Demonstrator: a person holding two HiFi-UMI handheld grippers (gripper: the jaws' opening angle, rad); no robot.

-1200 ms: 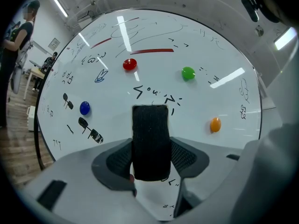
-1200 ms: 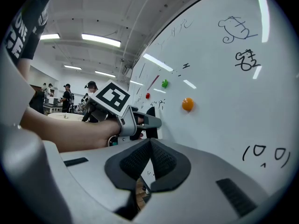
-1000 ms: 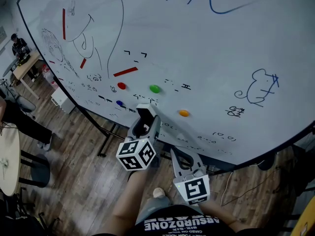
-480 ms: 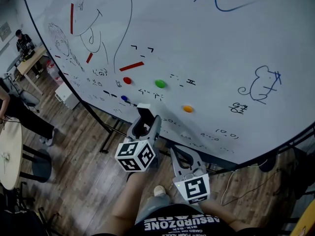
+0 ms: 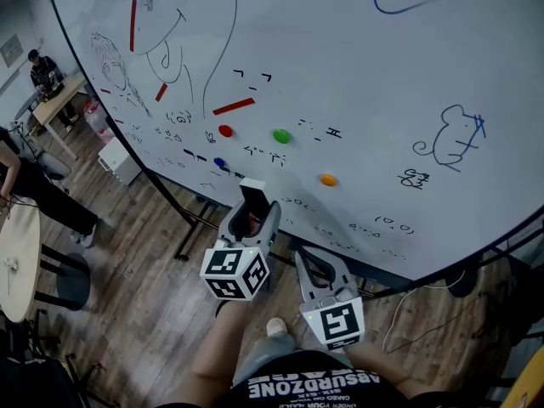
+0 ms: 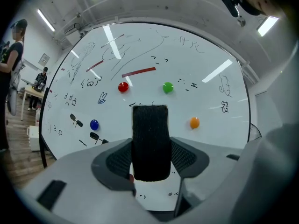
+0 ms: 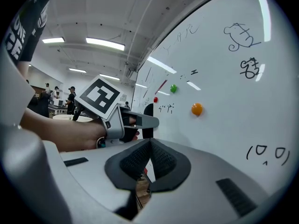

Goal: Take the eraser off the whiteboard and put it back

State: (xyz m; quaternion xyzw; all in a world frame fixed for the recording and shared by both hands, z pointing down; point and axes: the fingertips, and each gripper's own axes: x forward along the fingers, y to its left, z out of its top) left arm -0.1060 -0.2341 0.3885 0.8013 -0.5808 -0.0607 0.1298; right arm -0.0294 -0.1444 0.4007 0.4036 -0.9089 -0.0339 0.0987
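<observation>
Your left gripper [image 5: 252,195] is clamped on the eraser [image 6: 150,141], held upright close to the whiteboard [image 5: 382,83] (your right gripper [image 7: 148,158] is closed on nothing), so releasing before it sits flat could drop it to the floor [image 5: 153,262]

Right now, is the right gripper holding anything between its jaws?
No, the right gripper has its jaws pressed together, empty; the left gripper holds the eraser.
</observation>
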